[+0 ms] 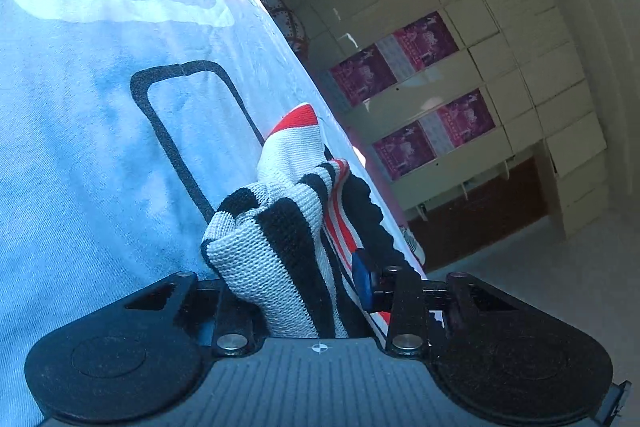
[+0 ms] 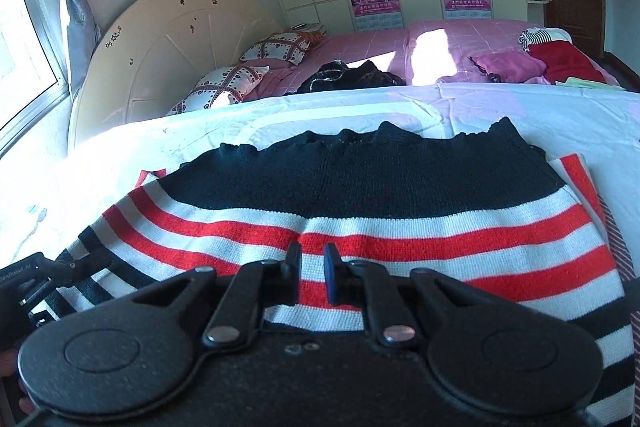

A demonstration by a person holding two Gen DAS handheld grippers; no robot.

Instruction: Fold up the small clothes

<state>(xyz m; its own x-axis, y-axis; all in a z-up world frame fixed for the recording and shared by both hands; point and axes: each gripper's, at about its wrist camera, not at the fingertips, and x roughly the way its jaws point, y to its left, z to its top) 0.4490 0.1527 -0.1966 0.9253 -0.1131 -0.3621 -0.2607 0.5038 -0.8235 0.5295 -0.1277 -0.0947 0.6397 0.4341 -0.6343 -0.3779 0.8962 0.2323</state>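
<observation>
My left gripper (image 1: 298, 285) clamps a bunched fold of the striped knit sweater (image 2: 360, 227); my right gripper (image 2: 312, 267), nearly closed and empty, hovers over its red stripes.

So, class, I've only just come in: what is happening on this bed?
A person is folding a striped knit garment on a pale sheet. The left hand-held gripper has a bunched fold of it between its fingers. The right hand-held gripper hangs nearly closed over the red and white stripes, gripping nothing visible.
</observation>
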